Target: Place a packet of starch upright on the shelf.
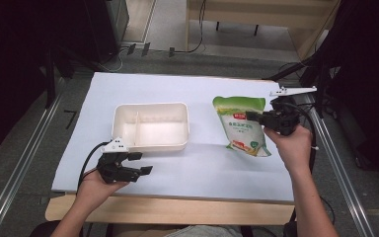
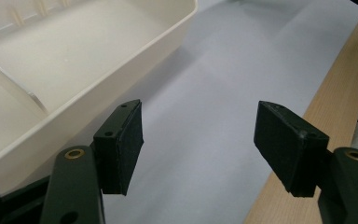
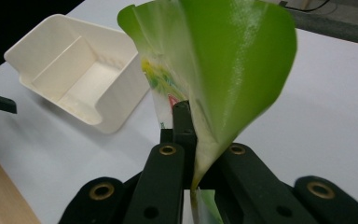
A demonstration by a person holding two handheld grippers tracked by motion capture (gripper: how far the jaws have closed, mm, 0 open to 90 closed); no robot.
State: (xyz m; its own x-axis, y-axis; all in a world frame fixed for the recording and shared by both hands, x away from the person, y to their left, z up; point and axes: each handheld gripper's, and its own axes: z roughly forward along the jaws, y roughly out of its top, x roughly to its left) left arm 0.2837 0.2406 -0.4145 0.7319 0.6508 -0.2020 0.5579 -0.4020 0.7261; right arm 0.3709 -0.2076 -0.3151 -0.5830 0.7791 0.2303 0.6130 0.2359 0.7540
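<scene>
Green and glossy, the pouch (image 1: 241, 126) hangs at the right of the counter (image 1: 202, 168), pinched along its right edge by the right claw (image 1: 254, 117), whose jaws are pressed together on a thin fold of film; in the right gripper view the plastic (image 3: 223, 60) curls up and over the claw like a leaf. Its lower end seems to rest on the white sheet, though I cannot tell for sure. My worry is that grip: slick film held by one narrow edge could slide out if the contents swing, and the soft bag could sag, twist or drop short of the cream tray (image 1: 150, 144) to its left. Clipping the tray's near right rim on the way in might also shove it, since it looks like light, thin-walled plastic. That tray is rectangular with rounded corners and a divider splitting it into a narrower left and a wider right compartment, both bare. Near left, the left claw (image 1: 140, 163) hovers low over the counter just beside the tray's near left corner, its flat black pads (image 2: 121, 149) standing well apart with nothing between them. Pale wood shows along the counter's near edge.
</scene>
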